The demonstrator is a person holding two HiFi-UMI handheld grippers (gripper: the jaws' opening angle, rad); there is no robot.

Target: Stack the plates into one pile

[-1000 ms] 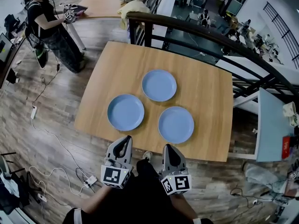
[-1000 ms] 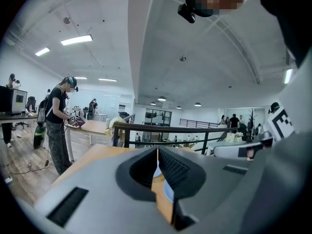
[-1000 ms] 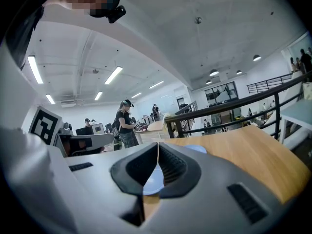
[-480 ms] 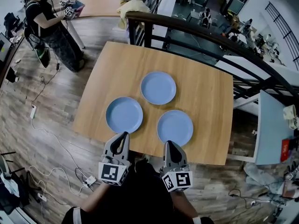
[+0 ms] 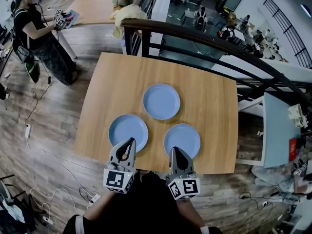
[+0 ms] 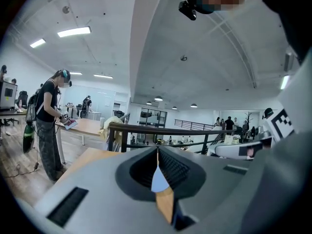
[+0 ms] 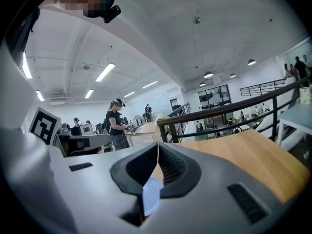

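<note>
Plates first: three blue ones, and none is on another yet. My left fingers are pressed together with nothing between them, and so are my right fingers. In each gripper view the pads meet in a thin line, with only a sliver of blue and of wood showing under the tips.

Both pairs sit at the near edge of the bench, pointing across it. The left plate lies just ahead of my left fingers. In the head view their tip meets its rim, but I cannot tell whether they touch. The right plate lies just ahead of my right fingers. The far plate is beyond both, toward the middle. All three lie flat and apart, in a triangle.

So I judge the task has not begun. There is no pile and nothing is held. My fingers would have to open before they could take a rim, and two plates have to be moved onto the third.

The bench is bare pale wood apart from the plates. Behind it runs a dark railing, with a lower floor and people beyond. To the left is a plank floor with cables trailing over it. A person stands there at a second bench, holding grippers. A yellowish cloth lies near the railing's end. To the right is a white table.
</note>
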